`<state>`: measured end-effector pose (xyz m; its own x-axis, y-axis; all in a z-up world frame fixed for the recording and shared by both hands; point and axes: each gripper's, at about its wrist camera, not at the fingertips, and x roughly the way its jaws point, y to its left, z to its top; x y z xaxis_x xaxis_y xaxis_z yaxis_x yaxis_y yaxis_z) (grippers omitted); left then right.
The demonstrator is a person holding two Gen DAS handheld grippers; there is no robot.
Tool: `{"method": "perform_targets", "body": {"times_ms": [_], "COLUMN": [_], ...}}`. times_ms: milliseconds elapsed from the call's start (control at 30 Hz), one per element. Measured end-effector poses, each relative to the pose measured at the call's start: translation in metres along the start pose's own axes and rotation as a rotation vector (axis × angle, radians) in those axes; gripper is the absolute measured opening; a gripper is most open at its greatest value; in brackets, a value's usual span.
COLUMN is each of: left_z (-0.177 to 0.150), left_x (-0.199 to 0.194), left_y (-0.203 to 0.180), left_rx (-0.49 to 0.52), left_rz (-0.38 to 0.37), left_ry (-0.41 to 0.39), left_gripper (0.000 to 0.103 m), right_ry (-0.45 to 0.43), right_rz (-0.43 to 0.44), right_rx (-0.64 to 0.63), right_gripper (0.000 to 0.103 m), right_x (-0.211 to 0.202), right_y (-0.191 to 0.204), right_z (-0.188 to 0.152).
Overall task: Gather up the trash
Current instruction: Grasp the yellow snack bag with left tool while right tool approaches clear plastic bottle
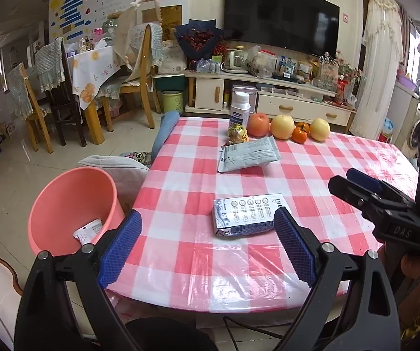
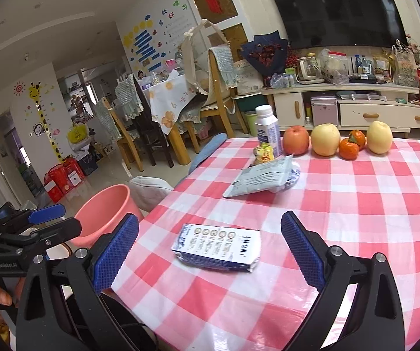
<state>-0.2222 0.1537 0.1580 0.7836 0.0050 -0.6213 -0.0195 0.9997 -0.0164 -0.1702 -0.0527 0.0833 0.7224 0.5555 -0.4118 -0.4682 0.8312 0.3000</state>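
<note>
A flattened white-and-blue milk carton (image 1: 243,216) (image 2: 218,247) lies on the red-checked table (image 1: 180,193) near its front edge. My left gripper (image 1: 207,216) is open over the table edge, with the carton just beyond its right finger. My right gripper (image 2: 210,218) is open too; the carton lies between its fingers, untouched. A pink bucket (image 1: 72,204) (image 2: 107,210) stands on the floor left of the table, with a white wrapper (image 1: 88,229) inside. Farther back lie a grey pouch (image 1: 248,155) (image 2: 264,177) and a crumpled snack wrapper (image 1: 238,134) (image 2: 264,153).
A white bottle (image 1: 239,108) and a row of fruit (image 1: 281,127) (image 2: 325,140) stand at the table's far edge. A grey cushioned seat (image 1: 122,172) sits between bucket and table. Dining chairs, a TV cabinet and a green bin (image 1: 172,101) stand behind.
</note>
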Motion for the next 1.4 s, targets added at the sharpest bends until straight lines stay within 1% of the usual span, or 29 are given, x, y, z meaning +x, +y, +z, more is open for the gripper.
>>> {"method": "perform_targets", "body": {"times_ms": [167,367,500,567,633,733,833,900,967,1033,1100,1233,1267,1400], "left_z": [-0.002,-0.004,-0.003,0.000,0.005,0.018,0.036,0.048,0.063,0.077,0.094,0.123,0.128,0.143], "left_x": [0.009,0.028,0.046,0.057,0.069,0.094,0.124,0.147,0.168,0.187,0.209,0.258,0.271,0.307], "left_y": [-0.010,-0.009,-0.002,0.003,0.007,0.006,-0.005,-0.013,-0.020,-0.026,-0.031,-0.029,-0.030,-0.045], "left_rx": [0.009,-0.002,-0.032,-0.049,-0.069,-0.068,-0.051,-0.067,-0.093,-0.114,-0.142,-0.264,-0.278,-0.236], "left_rz": [0.000,-0.001,-0.007,-0.008,-0.025,-0.067,-0.119,-0.163,-0.187,-0.188,-0.172,-0.187,-0.184,-0.182], "left_ry": [0.011,0.023,0.033,0.044,0.053,0.079,0.101,0.120,0.119,0.114,0.112,0.142,0.153,0.180], "left_gripper": [0.092,0.092,0.092,0.092,0.092,0.092,0.092,0.092,0.092,0.092,0.092,0.092,0.092,0.090], "right_ry": [0.015,0.051,0.079,0.095,0.105,0.124,0.145,0.155,0.160,0.164,0.170,0.178,0.178,0.188], "right_rz": [-0.007,-0.023,-0.012,-0.025,-0.038,-0.059,-0.068,-0.076,-0.076,-0.075,-0.077,-0.073,-0.076,-0.093], "right_rx": [0.035,0.126,0.195,0.209,0.213,0.226,0.246,0.250,0.247,0.243,0.238,0.231,0.226,0.218], "right_gripper": [0.097,0.097,0.097,0.097,0.097,0.097,0.097,0.097,0.097,0.097,0.097,0.097,0.097,0.097], "right_x": [0.003,0.011,0.018,0.022,0.025,0.030,0.035,0.037,0.039,0.041,0.042,0.042,0.041,0.042], "right_y": [-0.023,-0.059,-0.082,-0.091,-0.096,-0.106,-0.116,-0.119,-0.121,-0.123,-0.124,-0.128,-0.129,-0.136], "right_z": [0.000,-0.003,-0.005,-0.005,-0.004,-0.004,-0.005,-0.004,-0.004,-0.003,-0.003,-0.003,-0.003,-0.002]}}
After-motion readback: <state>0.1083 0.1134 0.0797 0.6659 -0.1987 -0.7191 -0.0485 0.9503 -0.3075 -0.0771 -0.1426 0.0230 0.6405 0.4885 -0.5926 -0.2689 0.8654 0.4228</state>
